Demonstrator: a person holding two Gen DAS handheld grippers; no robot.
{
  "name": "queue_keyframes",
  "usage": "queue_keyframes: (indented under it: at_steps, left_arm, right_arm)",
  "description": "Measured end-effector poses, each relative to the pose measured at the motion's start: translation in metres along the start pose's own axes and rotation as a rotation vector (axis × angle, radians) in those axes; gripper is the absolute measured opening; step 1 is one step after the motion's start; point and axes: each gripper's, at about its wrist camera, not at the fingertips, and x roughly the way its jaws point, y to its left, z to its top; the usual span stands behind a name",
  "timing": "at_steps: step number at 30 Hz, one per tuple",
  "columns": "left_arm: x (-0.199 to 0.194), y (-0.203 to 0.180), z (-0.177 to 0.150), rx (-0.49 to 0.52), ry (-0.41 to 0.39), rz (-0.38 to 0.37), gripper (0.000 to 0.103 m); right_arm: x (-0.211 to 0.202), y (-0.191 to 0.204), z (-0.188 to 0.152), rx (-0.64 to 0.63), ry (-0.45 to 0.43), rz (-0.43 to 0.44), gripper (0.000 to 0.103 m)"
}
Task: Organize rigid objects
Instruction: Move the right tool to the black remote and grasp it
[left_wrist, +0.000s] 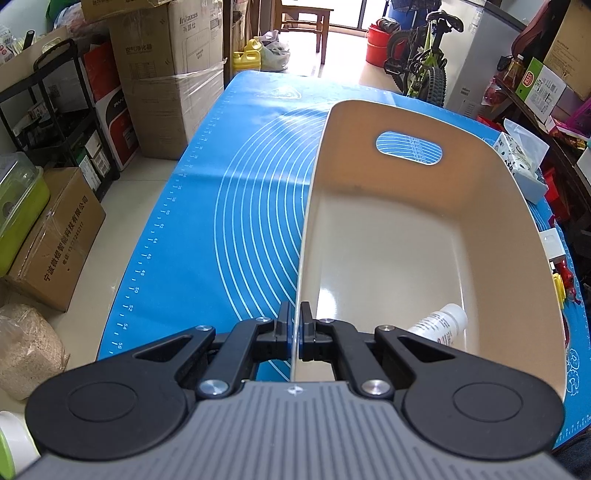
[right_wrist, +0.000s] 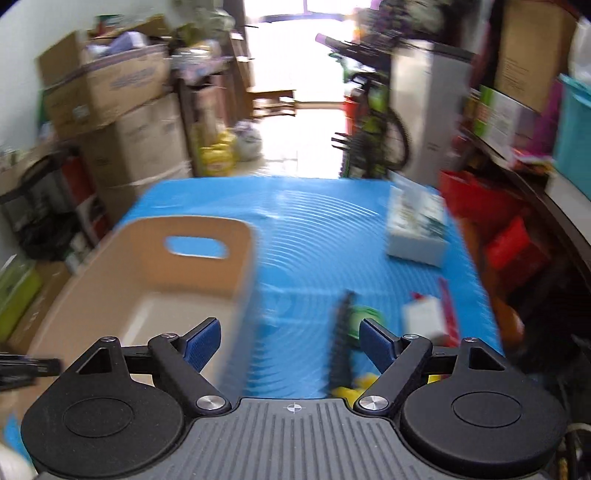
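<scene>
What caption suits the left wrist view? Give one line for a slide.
Left gripper shut on the beige bin's side wall, a white bottle lying inside.

Left wrist view, legible text only:
- Stacked cardboard box (left_wrist: 173, 44): brand print "Invaxss", Chinese characters beneath, too small to transcribe.
- Brown carton on floor (left_wrist: 55, 236): "宁波微煜智能科技有限公司" down its side, plus a phone-number line, digits unclear.
- Blue mat (left_wrist: 207, 206): ruler scale along left edge, readable marks 44, 46, 48, 50, 52, 54, 56.
- Red-white box (left_wrist: 118, 125): partial letters "PW".
- Small white bottle (left_wrist: 441, 325): printed label, illegible.

Right wrist view: motion-blurred, nothing readable
</scene>
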Motion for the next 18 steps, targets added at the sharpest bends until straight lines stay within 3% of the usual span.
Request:
queue_keyframes:
  at_steps: [6, 10, 18]
  left_arm:
    - [0.000, 0.000, 0.000, 0.000, 0.000, -0.001, 0.005]
    - [0.000, 0.000, 0.000, 0.003, -0.002, 0.002, 0.005]
    - [-0.001, -0.001, 0.000, 0.002, -0.002, 0.002, 0.005]
  right_arm:
    - [0.029, -0.034, -0.006, -0.026, 0.029, -0.036, 0.083]
    - [0.052, -0.030, -0.004, -0.120, 0.039, -0.014, 0.082]
    - [0.092, -0.020, -0.010, -0.176, 0.155, 0.052, 0.073]
